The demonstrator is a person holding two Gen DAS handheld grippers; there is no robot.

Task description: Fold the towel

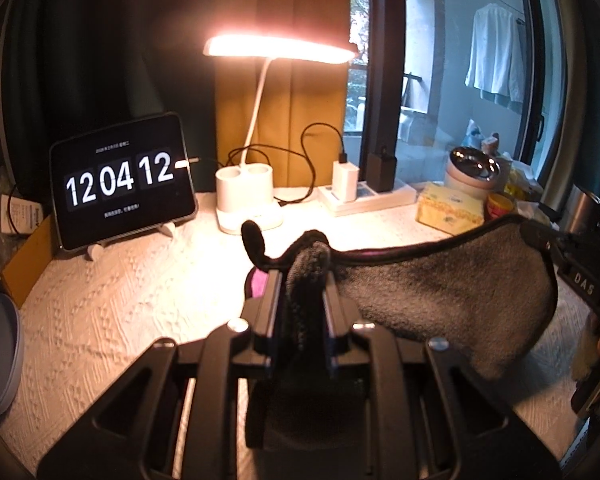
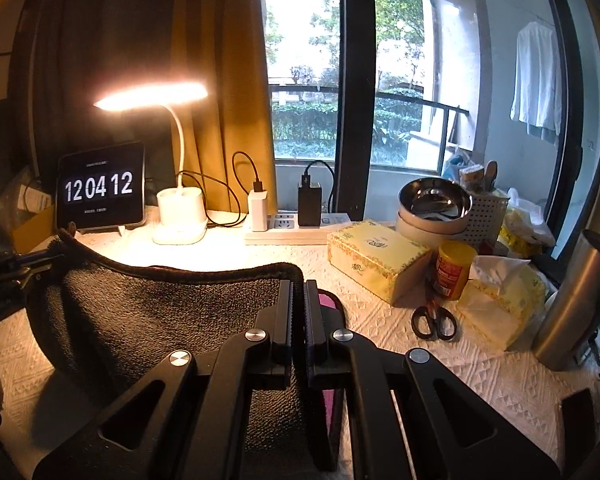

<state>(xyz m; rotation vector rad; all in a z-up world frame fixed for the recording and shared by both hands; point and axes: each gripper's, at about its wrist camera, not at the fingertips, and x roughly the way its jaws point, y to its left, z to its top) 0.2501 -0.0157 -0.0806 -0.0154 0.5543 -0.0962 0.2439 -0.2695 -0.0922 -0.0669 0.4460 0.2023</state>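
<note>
A dark grey towel (image 1: 440,292) with a black hem and a pink underside hangs stretched between my two grippers above the white textured tablecloth (image 1: 112,304). My left gripper (image 1: 302,280) is shut on one bunched corner of it. In the right wrist view the towel (image 2: 148,312) sags to the left, and my right gripper (image 2: 298,292) is shut on its other corner, pink showing beside the fingers. The right gripper shows at the right edge of the left wrist view (image 1: 580,276). The left gripper shows at the left edge of the right wrist view (image 2: 16,268).
At the back stand a tablet clock (image 2: 100,186), a lit white desk lamp (image 2: 180,210) and a power strip with chargers (image 2: 296,228). On the right are a yellow tissue box (image 2: 376,256), scissors (image 2: 434,320), a steel bowl (image 2: 434,200) and a steel tumbler (image 2: 572,300).
</note>
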